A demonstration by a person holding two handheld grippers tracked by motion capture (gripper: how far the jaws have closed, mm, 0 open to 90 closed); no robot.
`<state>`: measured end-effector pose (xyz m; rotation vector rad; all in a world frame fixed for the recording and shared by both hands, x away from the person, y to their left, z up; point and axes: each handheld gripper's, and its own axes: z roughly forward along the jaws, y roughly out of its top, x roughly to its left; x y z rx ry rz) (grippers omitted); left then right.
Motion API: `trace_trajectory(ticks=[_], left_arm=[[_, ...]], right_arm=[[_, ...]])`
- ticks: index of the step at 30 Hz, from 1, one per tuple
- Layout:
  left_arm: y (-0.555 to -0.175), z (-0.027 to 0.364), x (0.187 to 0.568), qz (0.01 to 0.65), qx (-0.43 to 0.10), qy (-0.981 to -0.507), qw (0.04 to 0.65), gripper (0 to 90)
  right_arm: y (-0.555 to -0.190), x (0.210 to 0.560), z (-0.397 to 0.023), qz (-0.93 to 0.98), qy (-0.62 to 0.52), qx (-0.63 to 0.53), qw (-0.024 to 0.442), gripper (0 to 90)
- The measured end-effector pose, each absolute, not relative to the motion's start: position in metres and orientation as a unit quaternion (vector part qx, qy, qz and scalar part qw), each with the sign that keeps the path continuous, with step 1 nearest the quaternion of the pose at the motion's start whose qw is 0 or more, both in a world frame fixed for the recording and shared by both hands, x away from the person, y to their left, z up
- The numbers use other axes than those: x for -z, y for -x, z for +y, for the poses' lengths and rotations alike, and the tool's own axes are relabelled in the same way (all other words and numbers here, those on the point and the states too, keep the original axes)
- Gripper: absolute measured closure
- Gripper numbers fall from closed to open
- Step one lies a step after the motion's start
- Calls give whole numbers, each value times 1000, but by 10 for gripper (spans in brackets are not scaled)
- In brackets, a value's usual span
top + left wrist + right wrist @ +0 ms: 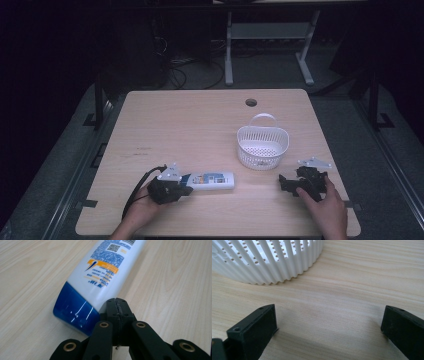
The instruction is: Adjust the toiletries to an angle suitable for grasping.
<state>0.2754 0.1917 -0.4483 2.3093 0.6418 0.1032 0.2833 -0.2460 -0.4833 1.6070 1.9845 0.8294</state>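
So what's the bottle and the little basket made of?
The bottle looks like smooth, glossy plastic: light glints off its blue cap, and its white body carries print. The basket seems to be moulded white plastic too, less shiny, with thin ribs and rows of small holes.

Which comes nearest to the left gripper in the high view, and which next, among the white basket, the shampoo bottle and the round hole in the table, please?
1. The shampoo bottle, lying right beside the shut left gripper, on its right.
2. The white basket, farther right and back, near mid-table.
3. The round hole, at the far edge, beyond the basket.
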Motion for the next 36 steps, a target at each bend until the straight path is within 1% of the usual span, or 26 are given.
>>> trace_trajectory(ticks=[17, 21, 28, 33, 36], left_arm=[[-288, 216, 449, 288, -62, -887, 356, 900], [-287, 216, 445, 285, -60, -885, 363, 900], [-291, 202, 434, 276, -55, -882, 378, 900], [-296, 185, 427, 256, -46, -888, 379, 900], [-303, 170, 423, 249, -37, -885, 391, 900]], right_arm=[[-283, 483, -246, 720, -583, -301, 227, 0], [-283, 483, -246, 720, -583, -301, 227, 0], [-283, 483, -246, 719, -584, -301, 227, 0], [-283, 483, -246, 720, -583, -301, 227, 0], [-283, 483, -246, 720, -583, -301, 227, 0]])
